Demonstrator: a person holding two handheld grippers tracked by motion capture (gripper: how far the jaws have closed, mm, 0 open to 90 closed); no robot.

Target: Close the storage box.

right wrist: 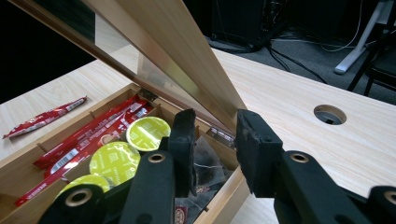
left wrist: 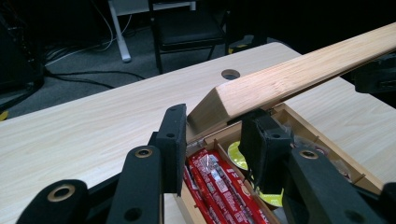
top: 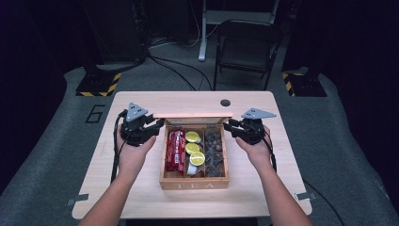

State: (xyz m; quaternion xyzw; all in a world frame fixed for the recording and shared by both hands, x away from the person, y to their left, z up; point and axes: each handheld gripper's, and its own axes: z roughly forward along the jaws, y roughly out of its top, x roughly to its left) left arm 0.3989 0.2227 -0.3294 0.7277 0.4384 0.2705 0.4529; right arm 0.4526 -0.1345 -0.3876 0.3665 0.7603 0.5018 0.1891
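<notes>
A wooden tea box (top: 194, 184) marked TEA stands mid-table with its glass-paned lid (top: 193, 115) raised part way over it. My left gripper (top: 160, 125) is shut on the lid's left end, and the lid's corner (left wrist: 219, 107) sits between its jaws (left wrist: 212, 135). On the other side my right gripper (top: 228, 126) is shut on the right end, with the lid's edge (right wrist: 177, 51) running down into its jaws (right wrist: 215, 135). Inside lie red packets (top: 175, 149), yellow-green capsules (top: 194, 148) and dark tea bags (top: 214, 148).
One red packet (right wrist: 44, 119) lies loose on the table beyond the box's left side. A round cable hole (top: 225, 102) sits near the table's far edge. Past the table stand a black folding chair (top: 247, 47) and a white stand leg (top: 203, 42).
</notes>
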